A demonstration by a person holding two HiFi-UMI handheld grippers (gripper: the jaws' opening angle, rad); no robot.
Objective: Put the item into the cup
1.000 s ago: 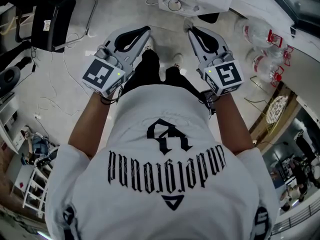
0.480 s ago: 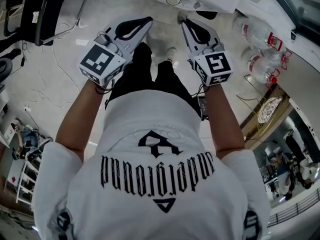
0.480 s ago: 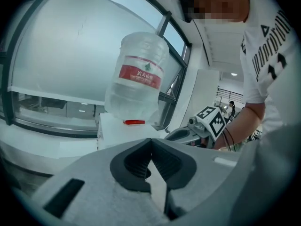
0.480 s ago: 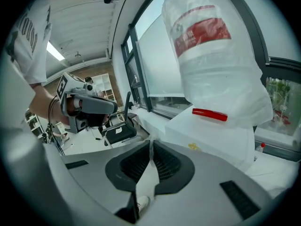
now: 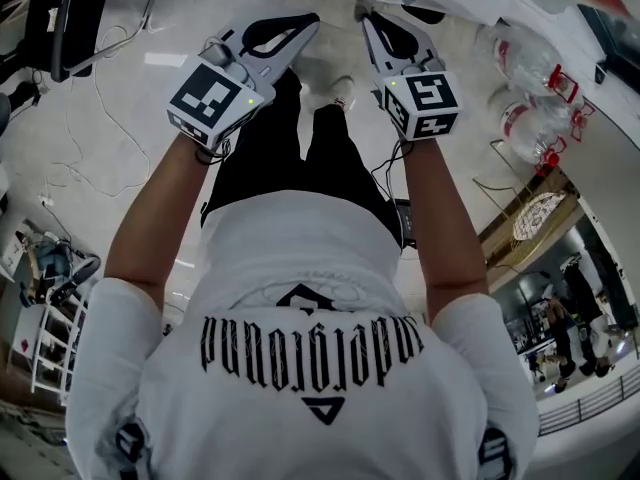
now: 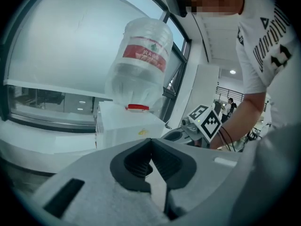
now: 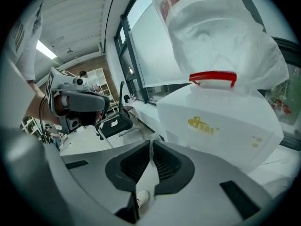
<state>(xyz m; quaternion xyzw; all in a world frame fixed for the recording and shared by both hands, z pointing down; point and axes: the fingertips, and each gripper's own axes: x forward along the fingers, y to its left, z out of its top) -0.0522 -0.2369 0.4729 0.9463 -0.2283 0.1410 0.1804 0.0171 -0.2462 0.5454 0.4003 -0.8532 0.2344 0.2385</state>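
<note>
Head view: left tongs point(image 5: 309, 20), right tongs point(image 5: 366, 20), both closed.

My shirt point(image 5: 310, 343): gothic print, upside down from head view, reads "underground". Water bottle label point(image 6: 146, 54), dispenser logo point(image 7: 203, 125): unreadable.

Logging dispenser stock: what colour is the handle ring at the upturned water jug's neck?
The ring is red, clearest in the right gripper view.
</note>
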